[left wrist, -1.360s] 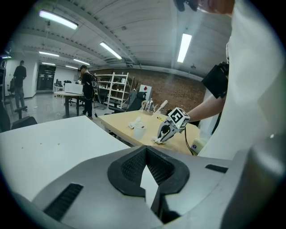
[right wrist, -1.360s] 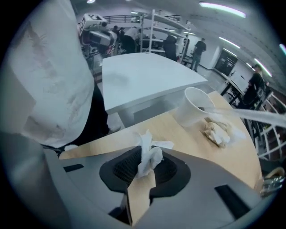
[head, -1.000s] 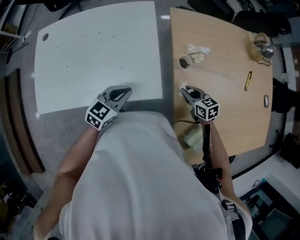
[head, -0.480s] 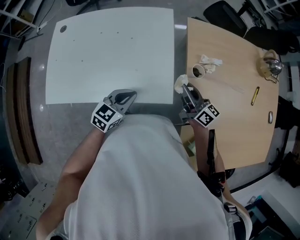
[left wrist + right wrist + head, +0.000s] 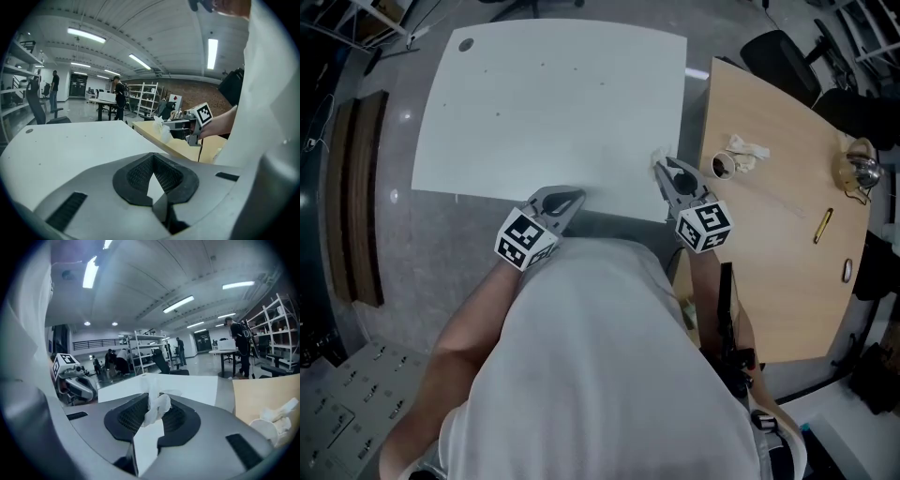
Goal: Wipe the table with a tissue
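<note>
Both forearms reach forward past the person's white shirt [image 5: 600, 375], each hand carrying a claw with a marker cube on its back. The left claw [image 5: 567, 199] sits at the near edge of the white counter [image 5: 544, 103], aimed ahead and slightly towards the right, tilted a little downward. In the left gripper view its dark pads [image 5: 140, 180] come together with only a sliver of the white top showing between them and nothing held. The right claw [image 5: 664, 169] angles forward and to the left, over the near right corner of the white counter, beside the gap that separates it from the wooden counter [image 5: 787, 272]. It is clamped on the tissue [image 5: 657, 157], narrow but not fully closed. In the right gripper view the crumpled white tissue [image 5: 157, 408] sticks up from between the pads and a flat strip of it hangs below. Whether the tissue touches the white top cannot be told. A black cable [image 5: 724, 309] runs along the right forearm. On the wooden counter, well apart from the right claw, stand a small cup [image 5: 721, 167] with another crumpled tissue [image 5: 746, 147] just beside it, a yellow pen [image 5: 823, 225] and a glass pot [image 5: 859, 169].
</note>
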A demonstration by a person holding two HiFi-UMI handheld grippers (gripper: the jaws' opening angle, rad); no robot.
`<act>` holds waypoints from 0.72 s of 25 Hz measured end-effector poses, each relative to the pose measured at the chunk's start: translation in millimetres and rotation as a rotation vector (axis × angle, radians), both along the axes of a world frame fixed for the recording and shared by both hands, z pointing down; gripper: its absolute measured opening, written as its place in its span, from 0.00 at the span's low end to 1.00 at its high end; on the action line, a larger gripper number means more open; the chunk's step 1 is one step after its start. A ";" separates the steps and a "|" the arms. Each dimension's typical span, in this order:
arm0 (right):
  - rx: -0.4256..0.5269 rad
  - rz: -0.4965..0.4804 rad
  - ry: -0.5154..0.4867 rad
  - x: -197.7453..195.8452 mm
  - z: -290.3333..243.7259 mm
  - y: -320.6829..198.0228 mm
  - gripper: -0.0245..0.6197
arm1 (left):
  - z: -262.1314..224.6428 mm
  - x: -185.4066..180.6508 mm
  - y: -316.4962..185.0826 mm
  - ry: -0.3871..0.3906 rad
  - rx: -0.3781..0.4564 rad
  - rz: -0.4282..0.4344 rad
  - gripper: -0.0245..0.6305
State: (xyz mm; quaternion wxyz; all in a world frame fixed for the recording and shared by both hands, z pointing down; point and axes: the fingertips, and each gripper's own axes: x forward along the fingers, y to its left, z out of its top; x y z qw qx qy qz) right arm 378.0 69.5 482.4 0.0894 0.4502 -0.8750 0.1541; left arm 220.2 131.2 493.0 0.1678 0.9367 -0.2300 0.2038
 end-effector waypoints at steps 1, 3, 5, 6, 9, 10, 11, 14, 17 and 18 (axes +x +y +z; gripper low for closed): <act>-0.036 0.008 0.001 1.9 7.6 -1.6 0.15 | -0.2 -3.8 -0.6 -0.001 -0.001 -0.016 0.04; -0.125 0.028 -0.012 6.5 24.9 -3.2 0.15 | 0.6 -12.5 -2.6 -0.006 -0.005 -0.046 0.04; -0.209 0.048 -0.020 11.2 42.2 -3.4 0.15 | 0.9 -21.7 -5.3 -0.012 -0.009 -0.067 0.04; -0.242 0.057 -0.018 13.5 49.9 -3.2 0.15 | 0.3 -25.8 -6.4 -0.012 -0.012 -0.076 0.04; -0.330 0.088 -0.005 18.9 71.4 -3.0 0.15 | 0.3 -37.1 -6.7 -0.009 -0.026 -0.098 0.04; -0.356 0.101 -0.001 19.8 77.8 -3.0 0.15 | 1.8 -40.7 -6.8 -0.007 -0.033 -0.104 0.04; -0.380 0.111 0.001 20.1 83.4 -3.3 0.15 | 3.8 -43.9 -7.4 -0.004 -0.040 -0.108 0.04; -0.429 0.132 0.020 18.7 95.8 -5.2 0.15 | 10.8 -52.0 -12.0 0.009 -0.061 -0.111 0.04; -0.454 0.148 0.063 18.8 101.9 -3.7 0.15 | 14.7 -59.4 -17.7 0.024 -0.075 -0.107 0.04; -0.461 0.151 0.078 19.3 103.3 -2.3 0.15 | 15.1 -62.1 -20.2 0.028 -0.078 -0.104 0.04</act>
